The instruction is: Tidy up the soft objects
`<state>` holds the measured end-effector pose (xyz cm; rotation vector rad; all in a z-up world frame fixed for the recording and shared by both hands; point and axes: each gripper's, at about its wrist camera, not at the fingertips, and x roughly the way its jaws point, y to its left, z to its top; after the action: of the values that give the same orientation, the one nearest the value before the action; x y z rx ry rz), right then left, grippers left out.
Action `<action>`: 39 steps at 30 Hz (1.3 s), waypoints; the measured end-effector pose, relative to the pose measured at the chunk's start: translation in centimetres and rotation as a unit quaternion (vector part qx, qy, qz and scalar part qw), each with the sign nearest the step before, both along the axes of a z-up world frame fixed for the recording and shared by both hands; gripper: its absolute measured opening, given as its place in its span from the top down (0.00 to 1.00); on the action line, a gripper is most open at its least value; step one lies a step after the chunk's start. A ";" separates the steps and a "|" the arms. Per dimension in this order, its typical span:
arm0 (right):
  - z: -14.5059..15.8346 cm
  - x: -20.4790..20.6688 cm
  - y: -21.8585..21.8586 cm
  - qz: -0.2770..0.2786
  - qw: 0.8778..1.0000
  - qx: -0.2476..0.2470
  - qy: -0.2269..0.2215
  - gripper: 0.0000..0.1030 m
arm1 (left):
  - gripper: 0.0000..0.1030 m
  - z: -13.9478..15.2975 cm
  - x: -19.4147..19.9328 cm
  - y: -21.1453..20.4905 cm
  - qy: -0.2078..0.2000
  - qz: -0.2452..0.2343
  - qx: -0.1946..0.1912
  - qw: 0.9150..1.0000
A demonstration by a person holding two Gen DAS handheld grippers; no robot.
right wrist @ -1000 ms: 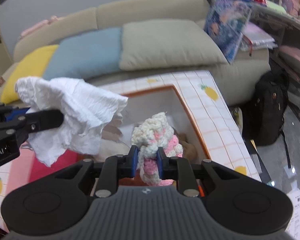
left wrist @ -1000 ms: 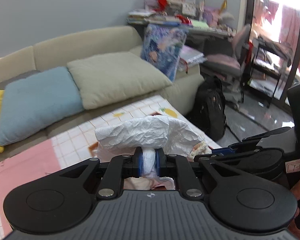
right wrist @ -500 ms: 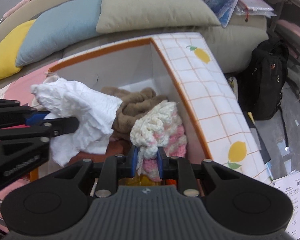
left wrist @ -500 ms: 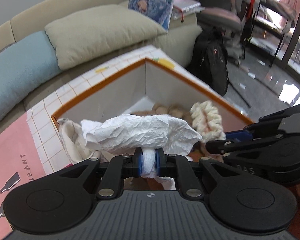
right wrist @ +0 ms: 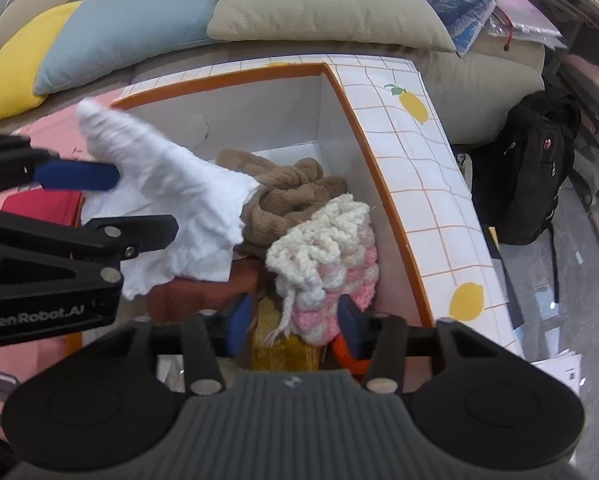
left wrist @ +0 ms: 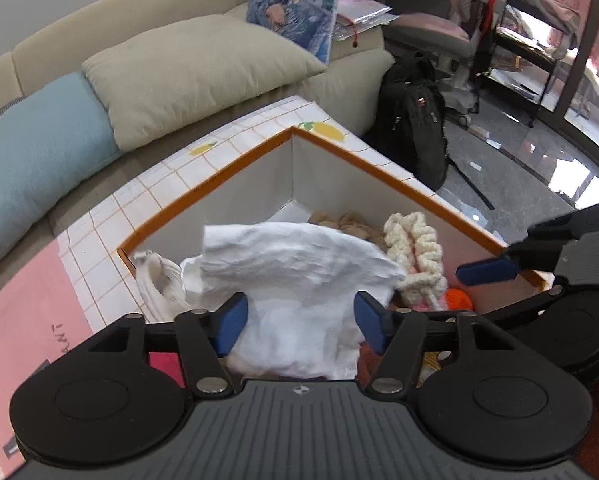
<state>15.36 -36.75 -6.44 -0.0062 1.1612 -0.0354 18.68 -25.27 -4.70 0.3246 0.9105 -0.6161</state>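
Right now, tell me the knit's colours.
Cream and pink knit, clearest in the right wrist view.

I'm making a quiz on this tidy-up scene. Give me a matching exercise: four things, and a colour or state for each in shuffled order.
Things:
1. crumpled white cloth
2. cream-and-pink crocheted piece
3. fuzzy plush item
4. lemon-print box's rim

Descriptions:
A. orange
B. brown
C. between the open left tongs
D. between the open right tongs

Pairs: 1-C, 2-D, 3-B, 4-A

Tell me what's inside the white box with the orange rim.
Inside the white orange-rimmed box: a crumpled white cloth, a brown plush piece, a cream-and-pink crocheted piece, plus orange yarn. Whatever lies beneath them is covered.
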 end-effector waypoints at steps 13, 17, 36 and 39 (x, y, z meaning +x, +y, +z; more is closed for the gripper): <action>7.3 -2.7 2.4 0.026 0.999 -0.021 -0.036 0.23 | 0.16 8.3 -2.5 4.2 -0.020 -0.005 -0.039 0.999; 9.7 -4.1 3.5 -0.001 0.996 -0.008 -0.089 0.20 | 0.16 10.7 -4.8 6.9 -0.073 0.016 -0.074 0.994; 11.0 -12.4 14.7 -0.021 0.974 0.018 -0.227 0.10 | 0.16 9.3 -14.4 16.7 -0.219 0.134 -0.044 0.966; 10.6 -13.1 16.1 0.007 0.975 0.017 -0.222 0.08 | 0.16 8.2 -15.0 18.0 -0.208 0.163 -0.042 0.964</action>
<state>2.26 -20.69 4.15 0.0231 0.7141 -0.0023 3.70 -7.32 3.50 0.2084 0.5143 -0.2643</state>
